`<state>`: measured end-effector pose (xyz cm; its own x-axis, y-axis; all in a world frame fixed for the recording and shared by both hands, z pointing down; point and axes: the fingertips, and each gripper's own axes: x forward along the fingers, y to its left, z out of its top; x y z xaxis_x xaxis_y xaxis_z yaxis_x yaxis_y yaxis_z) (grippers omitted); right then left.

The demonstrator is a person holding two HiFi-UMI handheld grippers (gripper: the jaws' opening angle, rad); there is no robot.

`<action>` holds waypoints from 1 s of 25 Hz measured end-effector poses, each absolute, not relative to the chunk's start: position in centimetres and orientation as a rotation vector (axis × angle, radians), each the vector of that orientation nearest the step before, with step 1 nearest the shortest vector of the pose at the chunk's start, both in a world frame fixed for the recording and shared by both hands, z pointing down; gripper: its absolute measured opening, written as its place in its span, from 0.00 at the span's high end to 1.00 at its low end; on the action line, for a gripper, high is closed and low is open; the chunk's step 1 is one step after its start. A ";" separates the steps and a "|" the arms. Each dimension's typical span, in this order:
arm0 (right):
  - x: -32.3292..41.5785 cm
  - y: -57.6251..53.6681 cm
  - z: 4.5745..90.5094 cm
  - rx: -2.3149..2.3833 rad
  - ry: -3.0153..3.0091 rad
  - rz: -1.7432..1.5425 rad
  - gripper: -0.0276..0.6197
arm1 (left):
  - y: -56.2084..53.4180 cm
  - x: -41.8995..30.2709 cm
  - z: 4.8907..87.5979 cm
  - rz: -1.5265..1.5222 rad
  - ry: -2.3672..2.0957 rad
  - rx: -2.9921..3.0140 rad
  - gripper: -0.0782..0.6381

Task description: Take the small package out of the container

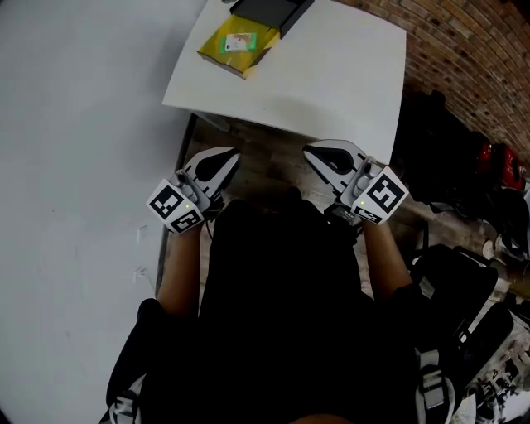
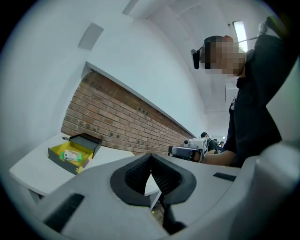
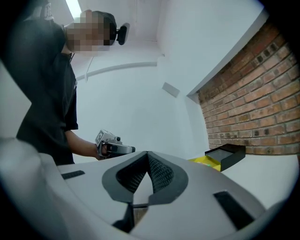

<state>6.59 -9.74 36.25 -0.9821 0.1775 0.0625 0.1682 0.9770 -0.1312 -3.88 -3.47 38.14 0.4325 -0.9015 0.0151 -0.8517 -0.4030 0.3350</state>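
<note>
An open black box with a yellow lining [image 1: 240, 45] lies at the far left of the white table [image 1: 331, 83]. A small package with a green label [image 1: 239, 40] rests inside it, and the black lid [image 1: 269, 10] sits just behind. In the left gripper view the box [image 2: 70, 155] stands far off to the left. In the right gripper view only its yellow edge [image 3: 206, 161] and lid [image 3: 228, 154] show. My left gripper [image 1: 230, 155] and right gripper [image 1: 313, 153] hover short of the table's near edge, both shut and empty, their tips angled toward each other.
A white wall [image 1: 74, 207] runs along the left, close to the table. A brick wall [image 1: 472, 50] stands behind it at the right. Dark bags and gear [image 1: 464, 281] crowd the floor at the right. Wooden floor [image 1: 265, 157] shows under the grippers.
</note>
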 end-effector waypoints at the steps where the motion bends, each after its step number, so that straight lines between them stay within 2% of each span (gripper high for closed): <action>1: 6.5 -10.2 36.3 -0.285 -3.051 0.186 0.95 | -3.5 -4.0 38.1 -0.234 -1.543 2.384 0.87; 13: 4.1 -15.2 38.0 -0.211 -3.014 0.170 0.95 | -6.7 -6.6 38.1 -0.159 -1.641 2.375 0.87; 20: 0.9 -18.9 39.1 -0.102 -2.957 0.089 0.95 | -10.8 -13.8 40.2 -0.179 -1.639 2.351 0.87; 25: -4.3 -21.5 39.7 -0.058 -2.917 0.094 0.95 | -14.8 -19.2 41.1 -0.168 -1.587 2.383 0.87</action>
